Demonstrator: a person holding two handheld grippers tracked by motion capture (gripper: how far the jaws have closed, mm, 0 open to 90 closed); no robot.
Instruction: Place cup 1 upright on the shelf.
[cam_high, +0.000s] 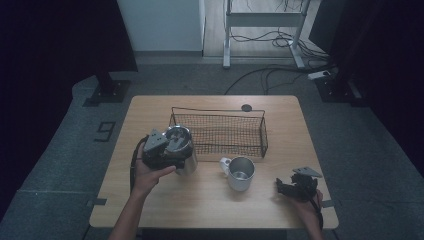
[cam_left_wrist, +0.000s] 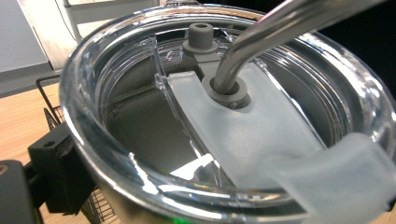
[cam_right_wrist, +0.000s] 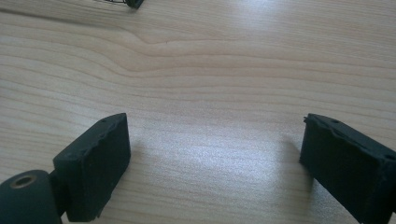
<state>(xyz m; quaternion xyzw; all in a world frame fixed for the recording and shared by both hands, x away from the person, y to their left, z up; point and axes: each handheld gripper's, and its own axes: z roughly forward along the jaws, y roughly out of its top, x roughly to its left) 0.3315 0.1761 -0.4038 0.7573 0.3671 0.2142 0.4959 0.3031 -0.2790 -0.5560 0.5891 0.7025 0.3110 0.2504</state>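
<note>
A steel tumbler (cam_high: 186, 162) with a clear lid (cam_left_wrist: 243, 140) and a bent metal straw (cam_left_wrist: 261, 37) stands at the table's left middle. My left gripper (cam_high: 172, 152) is shut on it from the left side, and one black finger (cam_left_wrist: 60, 175) presses on its wall below the rim. A steel mug (cam_high: 241, 174) with its handle to the left stands upright in the middle, and it looks empty. My right gripper (cam_high: 290, 187) rests low at the front right, to the right of the mug. In its own view the right gripper (cam_right_wrist: 215, 163) is open over bare wood, nothing between its jaws.
A black wire basket (cam_high: 217, 111) sits behind the tumbler and mug, with nothing in it. A small dark round cap (cam_high: 246, 107) lies at the wooden table's (cam_high: 210, 205) back edge. Cables and a desk frame (cam_high: 260, 20) are on the floor beyond.
</note>
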